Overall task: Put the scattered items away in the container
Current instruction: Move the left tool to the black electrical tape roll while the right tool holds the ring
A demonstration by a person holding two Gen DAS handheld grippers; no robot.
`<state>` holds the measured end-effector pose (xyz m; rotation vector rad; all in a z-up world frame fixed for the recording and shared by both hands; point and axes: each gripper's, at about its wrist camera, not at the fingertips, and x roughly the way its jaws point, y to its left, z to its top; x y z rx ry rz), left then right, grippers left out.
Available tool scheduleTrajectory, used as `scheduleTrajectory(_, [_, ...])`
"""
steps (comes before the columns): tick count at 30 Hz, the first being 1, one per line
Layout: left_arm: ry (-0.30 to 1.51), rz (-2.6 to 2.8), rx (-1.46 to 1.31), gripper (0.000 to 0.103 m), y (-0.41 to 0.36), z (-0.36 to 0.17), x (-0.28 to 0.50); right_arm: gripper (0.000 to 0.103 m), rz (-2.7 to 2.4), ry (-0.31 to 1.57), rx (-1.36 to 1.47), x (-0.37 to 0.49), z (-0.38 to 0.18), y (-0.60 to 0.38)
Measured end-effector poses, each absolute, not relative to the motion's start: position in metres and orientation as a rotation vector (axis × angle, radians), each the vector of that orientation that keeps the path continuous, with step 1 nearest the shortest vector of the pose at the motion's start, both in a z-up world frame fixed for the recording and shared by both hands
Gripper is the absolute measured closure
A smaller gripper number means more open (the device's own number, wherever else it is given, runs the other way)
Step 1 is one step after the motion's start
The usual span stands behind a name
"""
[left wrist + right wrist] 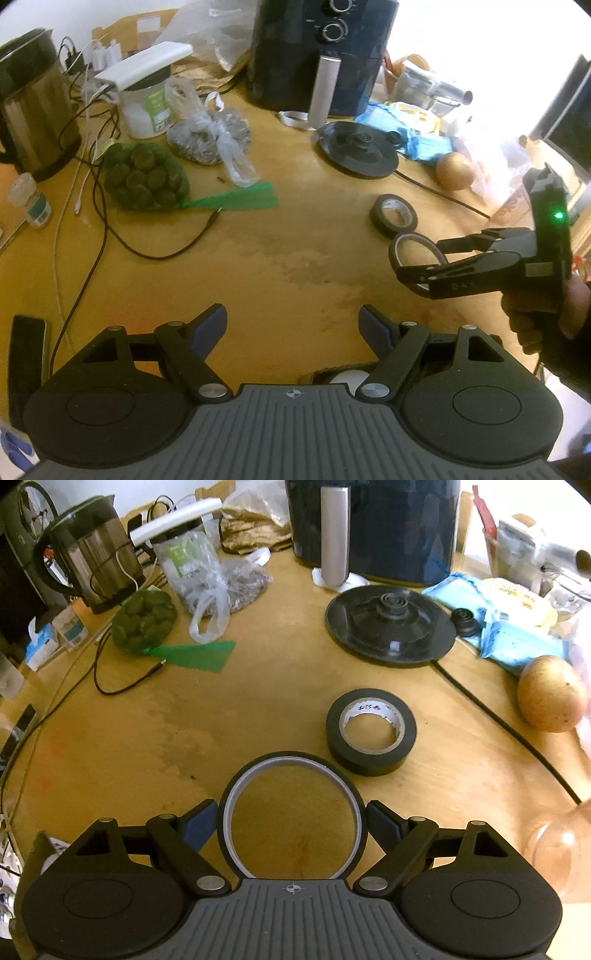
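Tongs on the right (291,823) clasp a thin ring of tape (291,818), one blue pad on each outer side of the hoop, jaws spread wide to take it. In the right wrist view the ring fills the gap at 6 o'clock, and the wooden bench (258,701) shows through its middle. The left wrist view shows that same gripper at 3 o'clock with the ring in its fingers, seemingly raised a little off the wood, though the angle makes that hard to judge. A thicker roll of black tape (371,731) lies flat on the bench at 1 o'clock from the held ring, just beside it and not touching.

Left tongs (293,326) stand partly open with nothing between the pads, over bare bench. Under their right linkage, at 5 o'clock in the left view, sits the edge of a cardboard container (325,373) with something pale inside; most of it is hidden.

Farther off, a black kettle base (391,627) lies at 12 o'clock from the roll, a dark air fryer (373,528) behind it, an apple (552,694) at 3 o'clock, and a green net of round fruit (144,618) at 10 o'clock.
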<state>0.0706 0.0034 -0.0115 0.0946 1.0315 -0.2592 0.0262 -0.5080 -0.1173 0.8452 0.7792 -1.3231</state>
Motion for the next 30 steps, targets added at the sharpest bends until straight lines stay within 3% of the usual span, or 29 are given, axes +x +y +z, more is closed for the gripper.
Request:
scheduleTrajectory(13, [0.993,-0.341,0.180,0.025,-0.026,-0.010,0.085,0.016,-1.415,0.705,0.776,0.016,-0.076,-0.469])
scheduleTrajectory(30, [0.959,-0.425,0.265,0.025,-0.064,-0.018,0.119,0.016,-1.579,0.623,0.862,-0.011,-0.060,-0.429])
